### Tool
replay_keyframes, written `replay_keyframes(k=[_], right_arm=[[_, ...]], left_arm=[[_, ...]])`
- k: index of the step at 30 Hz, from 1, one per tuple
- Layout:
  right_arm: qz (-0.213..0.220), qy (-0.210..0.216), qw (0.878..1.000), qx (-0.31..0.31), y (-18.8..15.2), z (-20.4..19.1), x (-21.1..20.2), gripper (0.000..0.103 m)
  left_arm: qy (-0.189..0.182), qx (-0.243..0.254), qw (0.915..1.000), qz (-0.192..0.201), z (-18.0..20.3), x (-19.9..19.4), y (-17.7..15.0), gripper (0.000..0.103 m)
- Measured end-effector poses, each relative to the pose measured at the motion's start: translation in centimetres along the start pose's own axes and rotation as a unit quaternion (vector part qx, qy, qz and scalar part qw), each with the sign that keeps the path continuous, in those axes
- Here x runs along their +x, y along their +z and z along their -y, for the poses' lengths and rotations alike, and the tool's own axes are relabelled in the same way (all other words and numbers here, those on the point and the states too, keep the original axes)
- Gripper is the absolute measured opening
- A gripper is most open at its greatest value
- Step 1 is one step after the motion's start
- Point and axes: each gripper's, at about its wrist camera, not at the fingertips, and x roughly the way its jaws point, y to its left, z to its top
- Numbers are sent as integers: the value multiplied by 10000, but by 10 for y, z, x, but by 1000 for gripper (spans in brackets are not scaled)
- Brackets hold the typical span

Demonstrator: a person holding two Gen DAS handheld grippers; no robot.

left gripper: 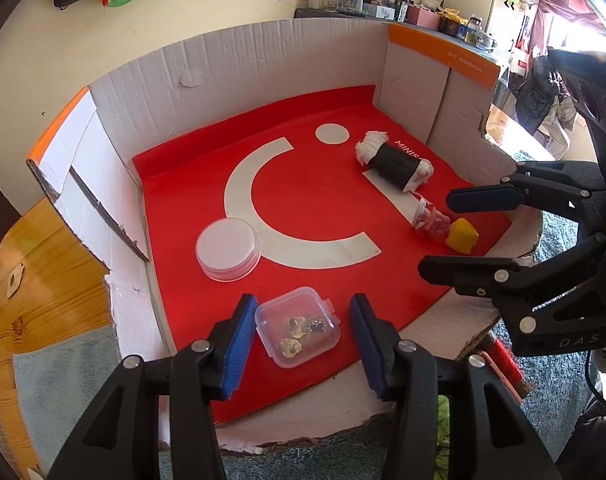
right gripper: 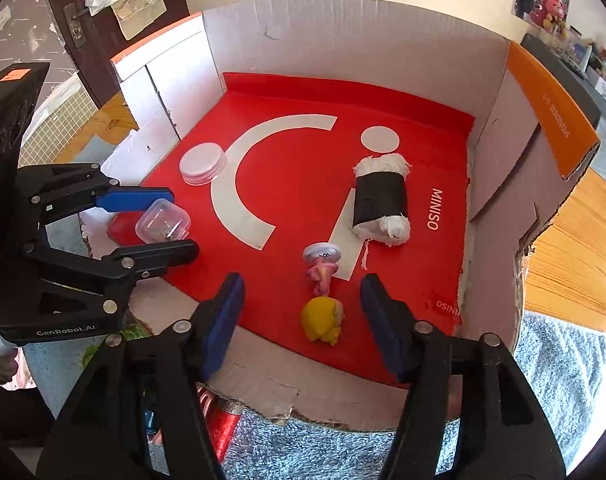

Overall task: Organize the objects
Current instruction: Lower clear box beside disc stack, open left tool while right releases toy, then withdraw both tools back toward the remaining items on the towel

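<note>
The left hand-held gripper (left gripper: 299, 346) tilts steeply down over the near edge of a red mat (left gripper: 323, 200) lining a shallow cardboard box (left gripper: 263, 56). Its blue-padded jaws stand spread on either side of a small clear square plastic container (left gripper: 297, 326) with tiny trinkets inside; the pads sit just beside its walls without pressing. The right hand-held gripper (right gripper: 303, 320) points down at a similar slant, jaws spread wide around a small yellow-haired pink figurine (right gripper: 322, 300) lying on the mat, not touching it. Farther in lie a white roll wrapped in a black band (right gripper: 381, 200) and a round white ribbed lid (left gripper: 227, 249).
</note>
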Motion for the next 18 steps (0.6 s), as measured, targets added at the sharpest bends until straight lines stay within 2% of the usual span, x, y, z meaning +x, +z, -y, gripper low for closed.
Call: replay_keyframes(k=[9,12,14,18], right_arm=[[49,41,9999,115,0,4,-5,61],[147,-16,9998,135,1,3,-10,61],[230,-72,9996,110,1,2,-15,66],[367,-136,9992,75,0,-1,-27,67]], left_arm=[[56,-33,10000,69,1,-3,-1,53],[46,-45,9999,116,2,-7,-1,59],[55,-35,9998,180,3,-11,-1,65],[143,25,9994,319,7,-18,-1,65]])
